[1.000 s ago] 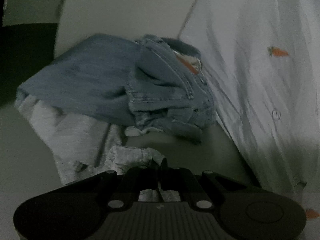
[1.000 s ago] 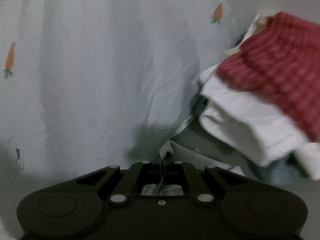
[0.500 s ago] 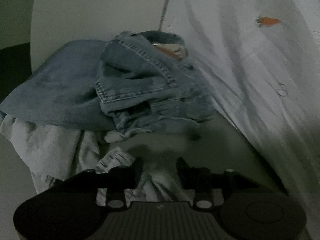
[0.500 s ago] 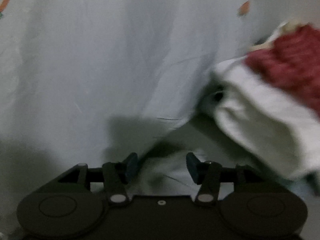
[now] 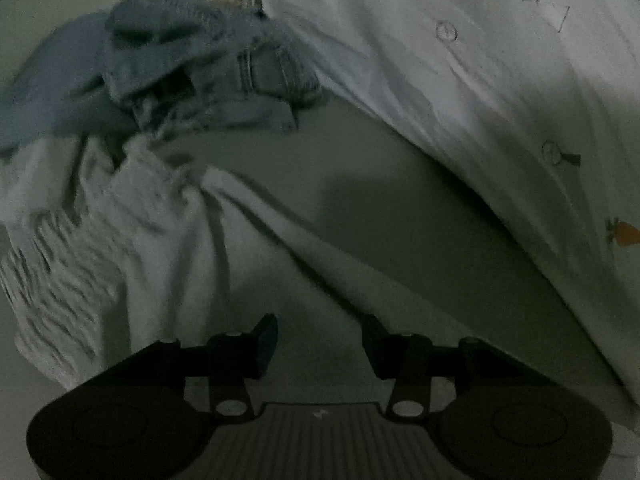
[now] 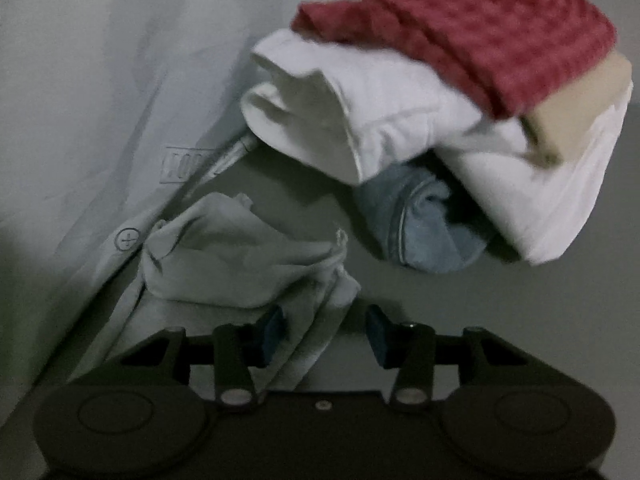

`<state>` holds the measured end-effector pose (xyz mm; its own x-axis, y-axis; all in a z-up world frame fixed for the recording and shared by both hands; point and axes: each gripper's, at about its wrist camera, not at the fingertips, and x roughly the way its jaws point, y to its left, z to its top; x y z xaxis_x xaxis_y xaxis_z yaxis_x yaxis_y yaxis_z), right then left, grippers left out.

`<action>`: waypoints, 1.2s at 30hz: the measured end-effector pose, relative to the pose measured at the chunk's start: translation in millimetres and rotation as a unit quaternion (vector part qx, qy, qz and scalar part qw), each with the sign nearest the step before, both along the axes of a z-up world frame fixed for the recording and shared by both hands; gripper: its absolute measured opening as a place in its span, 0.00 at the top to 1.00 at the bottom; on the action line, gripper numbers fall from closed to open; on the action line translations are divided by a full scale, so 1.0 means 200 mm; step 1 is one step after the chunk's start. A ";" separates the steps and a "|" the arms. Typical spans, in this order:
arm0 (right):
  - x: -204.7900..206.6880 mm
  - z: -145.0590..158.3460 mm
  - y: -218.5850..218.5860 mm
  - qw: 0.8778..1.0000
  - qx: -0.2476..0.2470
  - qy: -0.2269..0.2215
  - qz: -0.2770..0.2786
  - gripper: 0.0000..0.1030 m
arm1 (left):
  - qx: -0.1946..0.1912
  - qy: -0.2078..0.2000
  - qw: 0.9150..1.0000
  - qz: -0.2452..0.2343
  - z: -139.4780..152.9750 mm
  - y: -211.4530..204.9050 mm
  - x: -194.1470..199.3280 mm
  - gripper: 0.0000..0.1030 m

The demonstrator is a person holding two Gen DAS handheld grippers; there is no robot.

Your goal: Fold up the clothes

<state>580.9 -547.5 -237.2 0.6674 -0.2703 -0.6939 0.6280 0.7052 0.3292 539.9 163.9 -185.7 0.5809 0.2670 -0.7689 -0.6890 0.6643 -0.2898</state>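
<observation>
Dim grey bench: both sets of fingers parted after opening, gripping nothing. The pale garment (image 6: 240, 256) lies just beyond the right gripper (image 6: 322, 332); left gripper (image 5: 316, 340) over its band.

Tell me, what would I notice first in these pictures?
Probably the red knitted garment, at the top right of the right wrist view, on top of a heap of folded white cloth. In the left wrist view, crumpled blue denim lies at the top left, with a pale grey garment spread below it.
</observation>
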 end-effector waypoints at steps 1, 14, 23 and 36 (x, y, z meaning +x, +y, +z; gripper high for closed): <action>0.01 -0.01 0.00 1.000 0.000 0.000 -0.002 0.52 | -0.004 0.002 1.000 0.002 -0.01 0.00 0.00 0.53; -0.20 0.06 -0.05 0.995 -0.076 0.056 -0.015 0.66 | -0.002 0.030 0.999 -0.033 -0.04 0.04 0.05 0.53; -0.06 0.09 0.33 0.977 -0.146 0.013 0.152 1.00 | 0.016 0.051 0.997 -0.054 -0.04 -0.02 0.14 0.30; 0.42 -0.05 0.15 0.967 -0.235 0.068 0.071 0.98 | 0.013 0.062 0.996 -0.063 -0.05 -0.03 0.20 0.13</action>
<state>665.6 -517.5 -247.7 0.6324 -0.4890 -0.6008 0.5280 0.8396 -0.1277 580.2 157.2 -195.1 0.5118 0.2181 -0.8309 -0.6291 0.7538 -0.1896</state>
